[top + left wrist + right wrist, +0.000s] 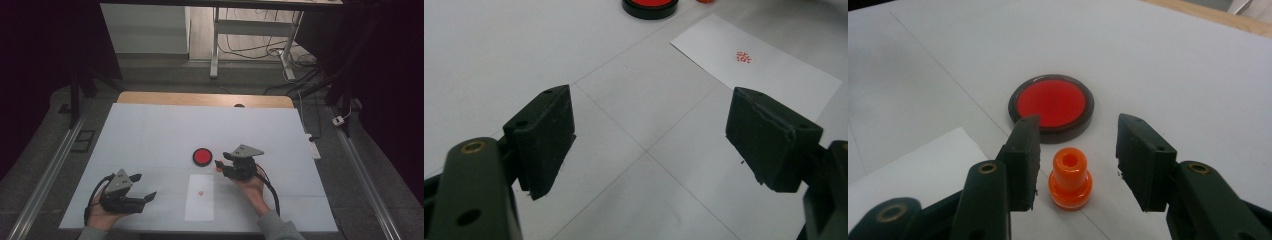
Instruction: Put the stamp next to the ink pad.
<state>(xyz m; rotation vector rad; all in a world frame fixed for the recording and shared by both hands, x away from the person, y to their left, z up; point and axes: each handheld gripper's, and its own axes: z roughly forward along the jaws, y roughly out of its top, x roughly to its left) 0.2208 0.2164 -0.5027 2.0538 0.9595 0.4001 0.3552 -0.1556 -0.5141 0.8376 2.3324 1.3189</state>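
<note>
A small orange stamp (1070,182) stands upright on the white table cover, just in front of a round red ink pad (1051,105) in a black case. My right gripper (1078,132) is open, one jaw on each side of the stamp with a gap on both sides. In the high view the stamp (218,165) sits at the right gripper (221,161) tips, beside the ink pad (202,156). A white paper slip (200,197) carries a red stamp mark (744,57). My left gripper (145,186) rests open and holds nothing, left of the slip.
The white cover (150,135) spreads over a wooden table (205,99). Metal rails run along both sides on the floor. Desk legs and cables (295,60) lie beyond the far edge. A corner of the paper slip (923,170) lies left of the right jaws.
</note>
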